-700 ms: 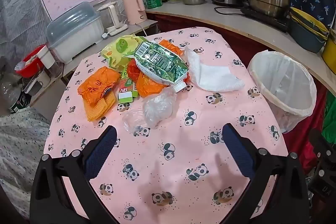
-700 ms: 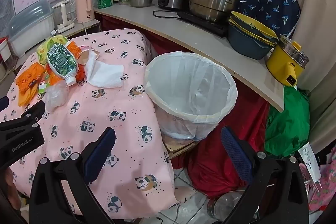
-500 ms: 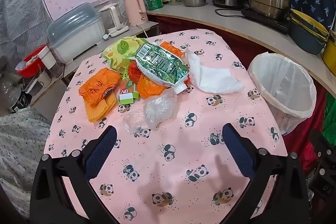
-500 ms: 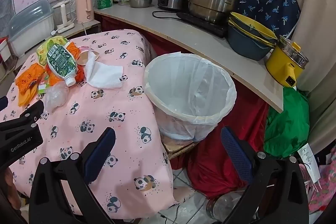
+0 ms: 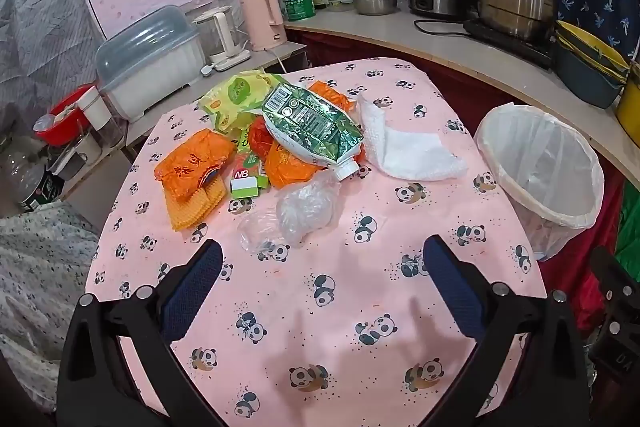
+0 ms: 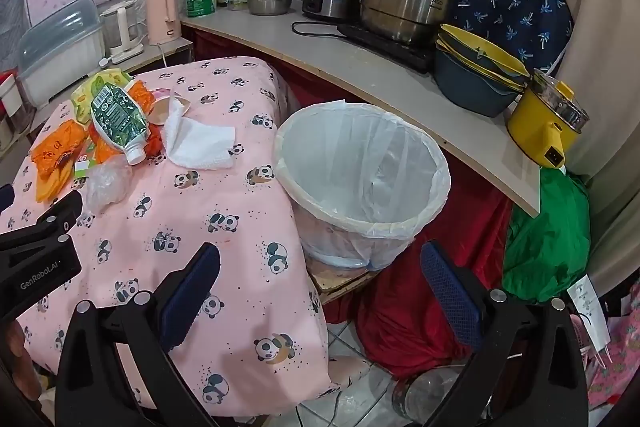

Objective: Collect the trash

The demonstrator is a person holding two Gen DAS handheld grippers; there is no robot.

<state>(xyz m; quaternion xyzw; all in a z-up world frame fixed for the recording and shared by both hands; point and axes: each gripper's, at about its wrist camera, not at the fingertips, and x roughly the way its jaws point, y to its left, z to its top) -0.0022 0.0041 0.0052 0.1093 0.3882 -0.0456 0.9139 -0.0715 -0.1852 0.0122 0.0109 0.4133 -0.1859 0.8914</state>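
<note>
Both hand-held grippers gaping, empty; clear plastic bag (image 5: 306,209) just ahead of left hand-held gripper (image 5: 322,285), nearer than right hand-held gripper (image 6: 320,285).

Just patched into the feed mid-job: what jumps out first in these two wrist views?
A heap of trash sits at the far side of the panda-print tablecloth: a green pouch lying over orange wrappers, with a white paper towel beside it and a crumpled clear bag nearest. Right of the table stands a white-lined bin, apparently empty. The left gripper and right gripper are both open, holding nothing.
</note>
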